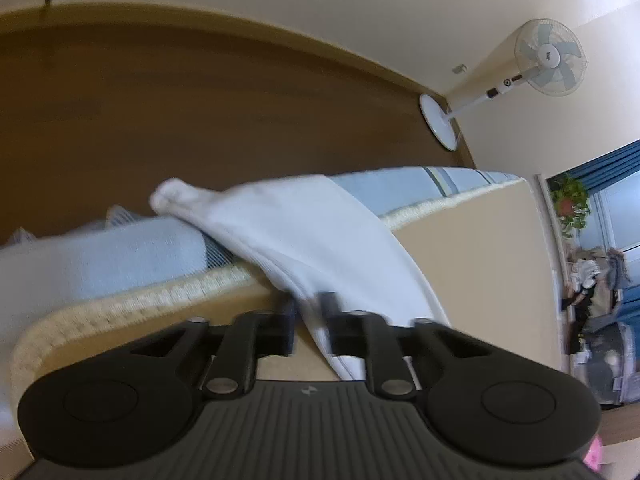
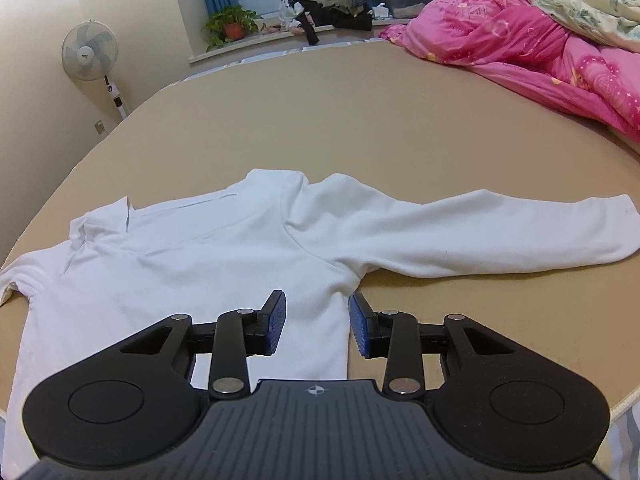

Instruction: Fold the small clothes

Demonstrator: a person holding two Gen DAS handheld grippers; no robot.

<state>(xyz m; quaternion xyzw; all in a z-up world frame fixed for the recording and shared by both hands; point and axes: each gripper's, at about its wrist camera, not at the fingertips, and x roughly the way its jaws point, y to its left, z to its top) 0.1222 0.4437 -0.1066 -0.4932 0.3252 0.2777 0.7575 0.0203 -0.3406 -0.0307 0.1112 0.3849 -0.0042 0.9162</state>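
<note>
Bedding in pink (image 2: 540, 36) is lying at the far right of the tan bed surface (image 2: 360, 120), and a fan (image 2: 90, 54) is standing by the wall. Your white shirt (image 2: 192, 248) is lying flat there. Your right gripper (image 2: 317, 326) is standing wide open over its side edge; your left gripper (image 1: 310, 322) is pinching its sleeve (image 1: 304, 232).

Both grippers are black with ribbed grey bases, silver pivot screws, and blue-padded fingers (image 2: 275, 322).

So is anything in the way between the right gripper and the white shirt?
No, nothing visible. The right gripper is open right over the white shirt's side edge, below the armpit of the outstretched sleeve. Only bare tan mat lies around them.
</note>
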